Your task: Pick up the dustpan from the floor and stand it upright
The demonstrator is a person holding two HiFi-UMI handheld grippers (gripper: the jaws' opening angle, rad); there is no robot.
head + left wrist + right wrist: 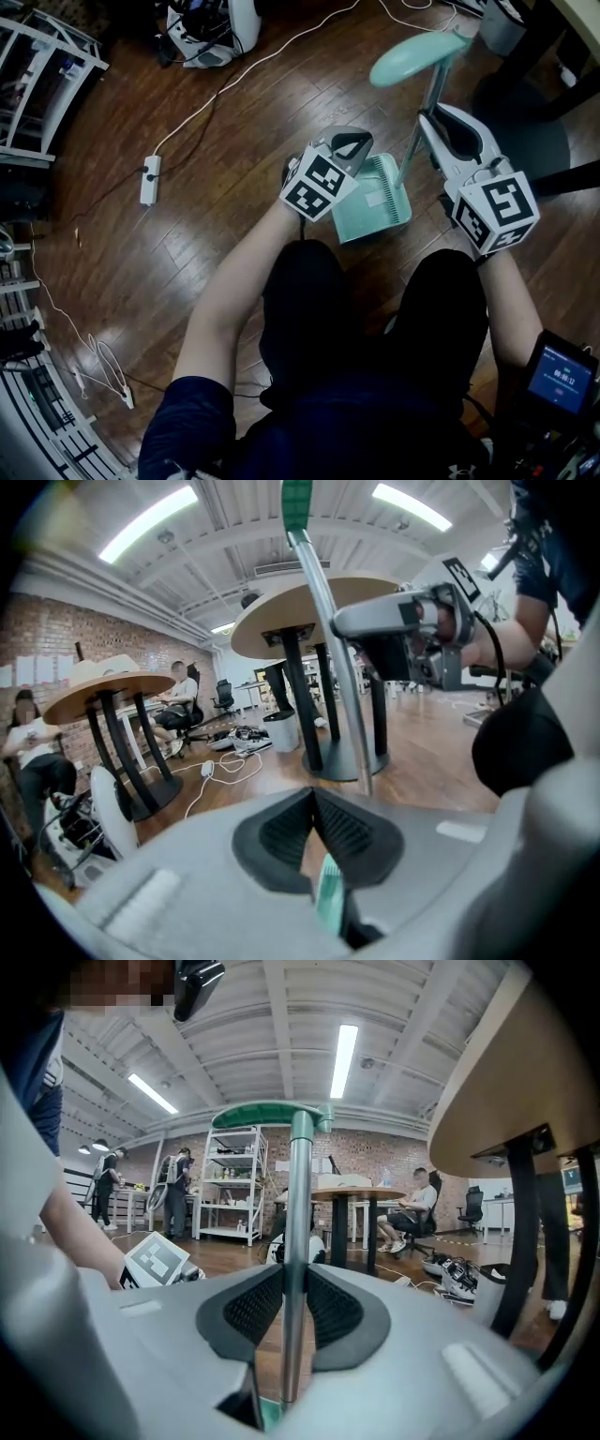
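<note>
both are clamped shut — left gripper [319, 841] on the dustpan rim [329, 892], right gripper [292, 1309] on its pole [300, 1194]. the pole should be kept plumb.

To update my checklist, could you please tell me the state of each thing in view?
dustpan: handle upright, gripped in two places.
left hand-held gripper: shut on the dustpan's pan rim.
right hand-held gripper: shut on the dustpan's pole.
device screen: lit.

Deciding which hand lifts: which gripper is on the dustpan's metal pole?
The right gripper: its jaws clamp the metal pole below the green handle. The left gripper is shut on the mint pan rim instead.
</note>
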